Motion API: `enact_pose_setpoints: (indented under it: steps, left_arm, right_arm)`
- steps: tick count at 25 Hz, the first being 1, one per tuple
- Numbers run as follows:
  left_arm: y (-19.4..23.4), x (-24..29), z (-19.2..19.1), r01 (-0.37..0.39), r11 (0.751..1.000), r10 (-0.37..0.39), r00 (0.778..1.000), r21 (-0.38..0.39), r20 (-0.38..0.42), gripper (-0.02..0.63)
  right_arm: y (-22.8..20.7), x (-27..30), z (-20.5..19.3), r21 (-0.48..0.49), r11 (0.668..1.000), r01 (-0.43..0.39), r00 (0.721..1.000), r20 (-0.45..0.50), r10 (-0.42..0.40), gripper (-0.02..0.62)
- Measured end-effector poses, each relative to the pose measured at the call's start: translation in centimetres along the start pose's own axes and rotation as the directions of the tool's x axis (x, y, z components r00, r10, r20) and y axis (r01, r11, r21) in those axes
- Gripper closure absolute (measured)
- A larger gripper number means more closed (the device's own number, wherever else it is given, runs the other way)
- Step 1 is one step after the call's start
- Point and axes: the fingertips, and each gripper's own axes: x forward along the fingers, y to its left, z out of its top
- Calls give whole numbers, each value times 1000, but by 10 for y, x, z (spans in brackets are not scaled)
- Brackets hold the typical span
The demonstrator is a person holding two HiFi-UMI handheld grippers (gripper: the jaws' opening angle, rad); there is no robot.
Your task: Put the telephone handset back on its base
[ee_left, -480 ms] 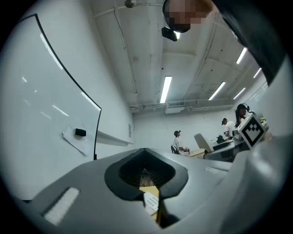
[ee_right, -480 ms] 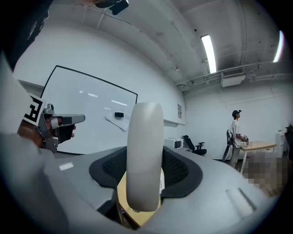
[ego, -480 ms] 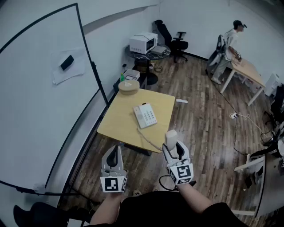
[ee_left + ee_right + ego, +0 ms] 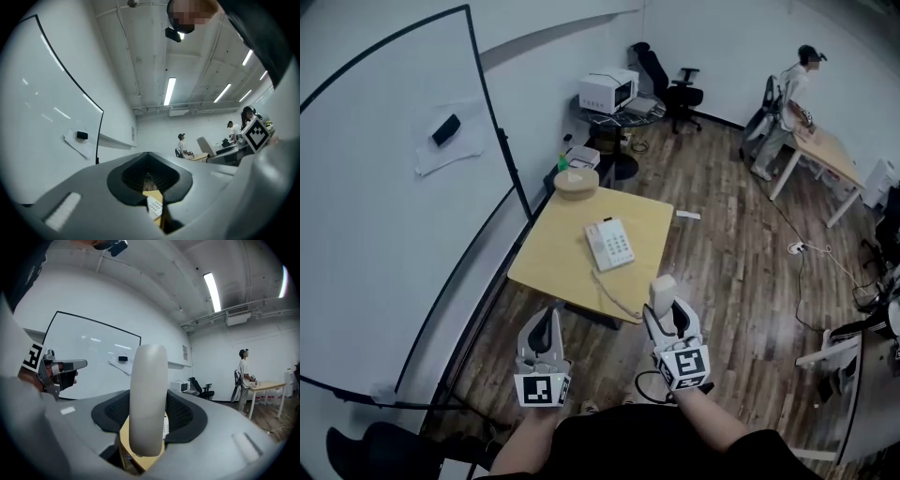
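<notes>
Handset [image 4: 662, 291] clamped in my R gripper [image 4: 669, 316]; L gripper [image 4: 546, 321] closed, empty. Carry up-frame to base [image 4: 609, 246], line up lengthwise over it, lower flat.

The telephone base [image 4: 609, 245] is placed on the table [image 4: 548, 261], right of its middle — a round box [image 4: 576, 184] is set at the far edge. Before the near edge the handset [image 4: 662, 291] is held in the right gripper [image 4: 669, 306].
</notes>
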Motion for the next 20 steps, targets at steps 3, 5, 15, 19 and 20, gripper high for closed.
enact_pose_setpoints:
  steps: [3, 5, 15, 19, 20]
  left_arm:
    - [-1, 0, -1, -8, 1000, 8, 1000, 8, -5, 606]
    - [-3, 1, -1, -14, 1000, 14, 1000, 15, -4, 606]
    - [-19, 8, -1, -68, 997, 68, 998, 44, 9, 606]
    - [-22, 9, -2, -85, 994, 85, 996, 61, 3, 606]
    - [-21, 10, -2, -91, 994, 91, 996, 68, 0, 606]
  right_arm:
    - [-2, 0, -2, 1, 1000, -2, 1000, -14, 2, 365]
    - [-3, -1, -1, -8, 1000, -7, 1000, -10, 7, 365]
    - [-11, 1, -1, -11, 996, -89, 996, 28, 89, 365]
    - [-16, 7, -2, -11, 993, -114, 993, 39, 115, 365]
    - [-17, 9, -2, -9, 993, -120, 992, 44, 121, 365]
